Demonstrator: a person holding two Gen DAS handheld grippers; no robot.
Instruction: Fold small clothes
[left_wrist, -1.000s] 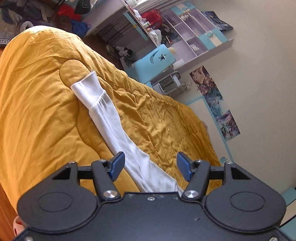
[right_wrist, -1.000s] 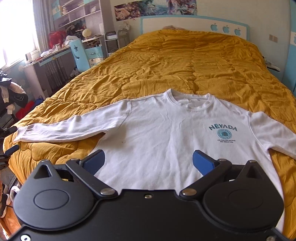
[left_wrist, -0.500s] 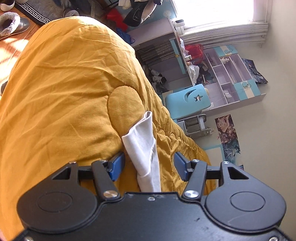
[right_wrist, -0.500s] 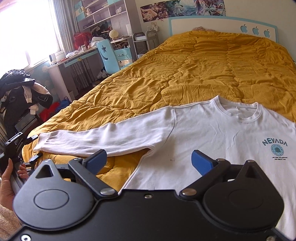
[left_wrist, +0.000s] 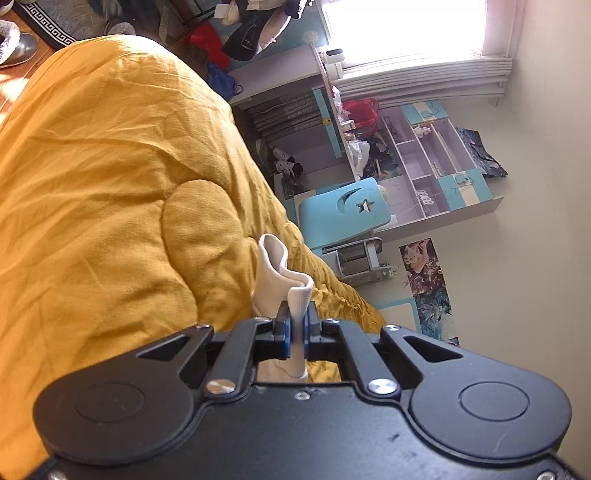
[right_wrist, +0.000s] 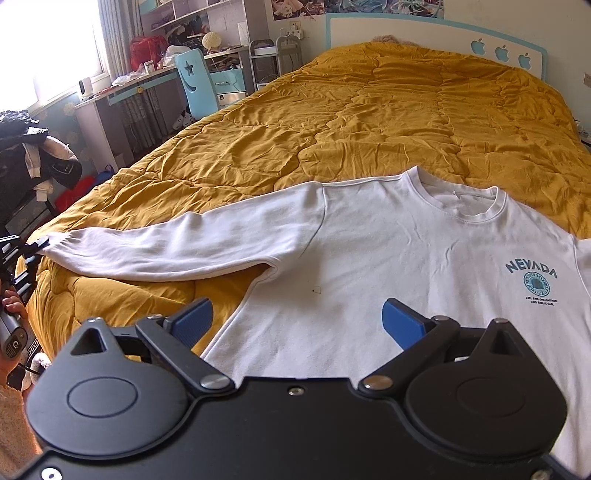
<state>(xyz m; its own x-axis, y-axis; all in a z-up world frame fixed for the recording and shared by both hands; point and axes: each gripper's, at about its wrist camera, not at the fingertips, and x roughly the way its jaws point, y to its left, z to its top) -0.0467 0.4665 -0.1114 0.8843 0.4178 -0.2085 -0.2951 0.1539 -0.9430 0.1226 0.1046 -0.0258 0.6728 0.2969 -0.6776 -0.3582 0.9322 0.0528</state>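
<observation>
A white long-sleeved sweatshirt (right_wrist: 388, 258) with a teal "NEVADA" print lies face up on the mustard-yellow quilt (right_wrist: 369, 122). Its left sleeve (right_wrist: 177, 251) stretches out toward the bed's left edge. My left gripper (left_wrist: 294, 334) is shut on that sleeve's ribbed cuff (left_wrist: 284, 277), which bunches up between the blue pads; this gripper also shows at the far left of the right wrist view (right_wrist: 26, 247). My right gripper (right_wrist: 297, 323) is open and empty, hovering just above the sweatshirt's lower body near the armpit.
A desk with shelves and a light-blue chair (right_wrist: 197, 85) stand left of the bed. Dark clothes (right_wrist: 33, 155) hang on a rack at the left. The headboard (right_wrist: 436, 33) is at the far end. Slippers and a rug (left_wrist: 22, 37) lie on the floor.
My left gripper moved along the sleeve to its end and shut on the cuff. My right gripper shifted left over the shirt and stayed open.
</observation>
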